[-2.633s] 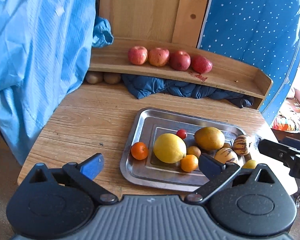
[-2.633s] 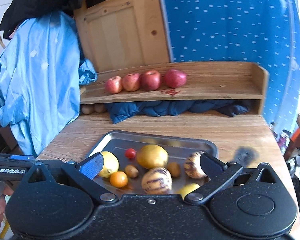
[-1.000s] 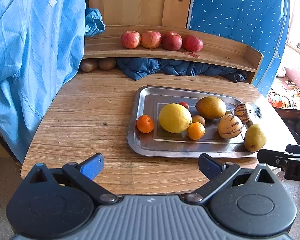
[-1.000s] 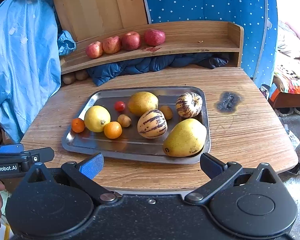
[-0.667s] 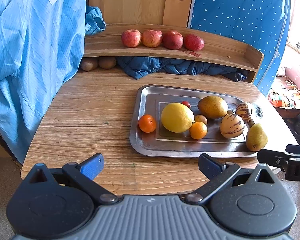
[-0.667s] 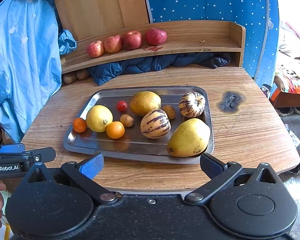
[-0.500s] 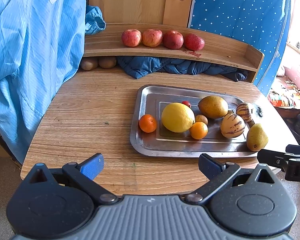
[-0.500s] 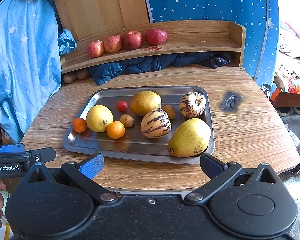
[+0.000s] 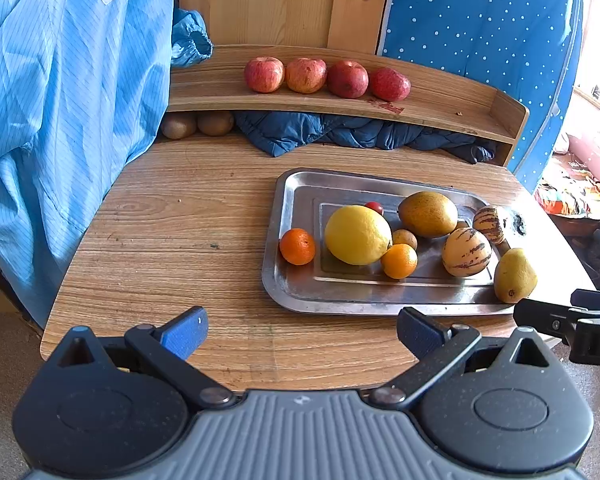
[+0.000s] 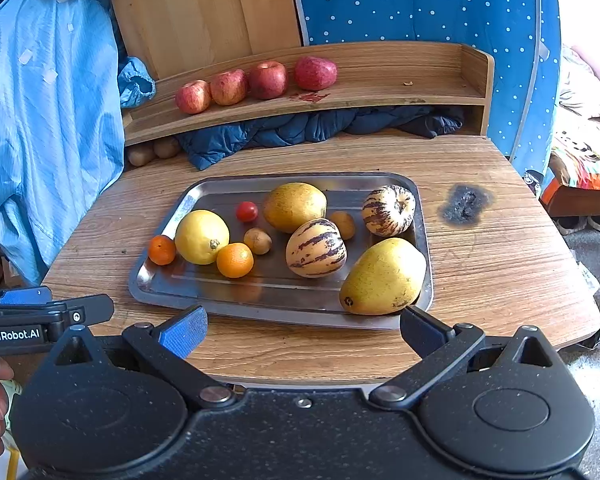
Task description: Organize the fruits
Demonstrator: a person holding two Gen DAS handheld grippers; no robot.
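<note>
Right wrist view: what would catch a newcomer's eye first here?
The steel tray in the middle of the wooden table, crowded with yellow, orange and striped fruit, the big yellow pear at its near right corner. Behind it, four red apples sit in a row on the raised shelf. Both tools, left and right, are open and empty at the table's near edge.

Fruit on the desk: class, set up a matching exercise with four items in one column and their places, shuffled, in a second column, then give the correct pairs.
Column 1
1. red apples
2. big lemon
3. yellow pear
4. two kiwis

Column 2
A. near right corner of the metal tray
B. under the wooden shelf, at its left end
C. on top of the shelf, in a row
D. left part of the tray

Pairs: 1-C, 2-D, 3-A, 4-B
</note>
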